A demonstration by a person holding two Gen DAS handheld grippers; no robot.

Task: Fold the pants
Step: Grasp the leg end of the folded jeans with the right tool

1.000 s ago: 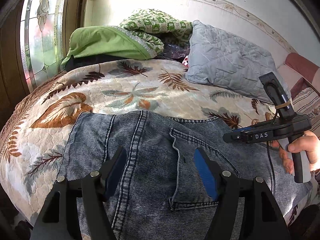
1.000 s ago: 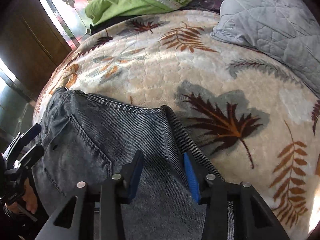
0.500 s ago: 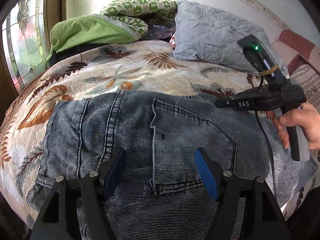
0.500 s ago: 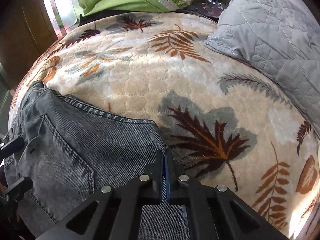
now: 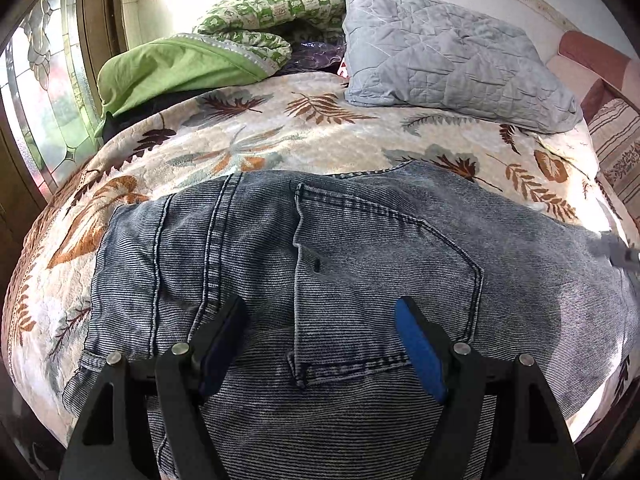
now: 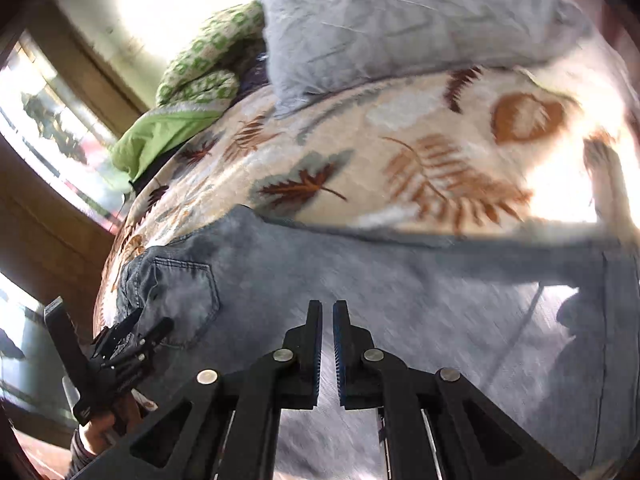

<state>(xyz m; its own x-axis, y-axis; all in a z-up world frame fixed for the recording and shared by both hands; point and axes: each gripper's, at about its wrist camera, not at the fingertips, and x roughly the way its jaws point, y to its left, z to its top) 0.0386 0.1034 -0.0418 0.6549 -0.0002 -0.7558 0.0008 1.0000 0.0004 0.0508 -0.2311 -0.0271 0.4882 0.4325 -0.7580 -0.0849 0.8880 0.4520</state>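
- Since the earlier frame, the right tongs [image 6: 327, 344] have closed from half-open and swept sideways along the pants [image 5: 360, 264]; the right wrist view is blurred by that travel.
- Right tongs: pads nearly together, with nothing visibly pinched between them; denim shows through the slim gap.
- Left tongs [image 5: 320, 344]: jaws opening, poised over the back pocket [image 5: 384, 292], with no cloth pinched between the pads.
- Pants: spread flat, seat up, on the leaf-patterned bed [image 5: 280, 148], waistband toward the window side.
- Step in hand, as judged: smoothing and repositioning before a fold; no fold is yet made.
- Next move calls for each pair of tongs to pinch an edge of the denim, then lift and carry it over.
- Far side: grey pillow [image 5: 448, 64] and green bedding [image 5: 176, 68], clear of the pants.
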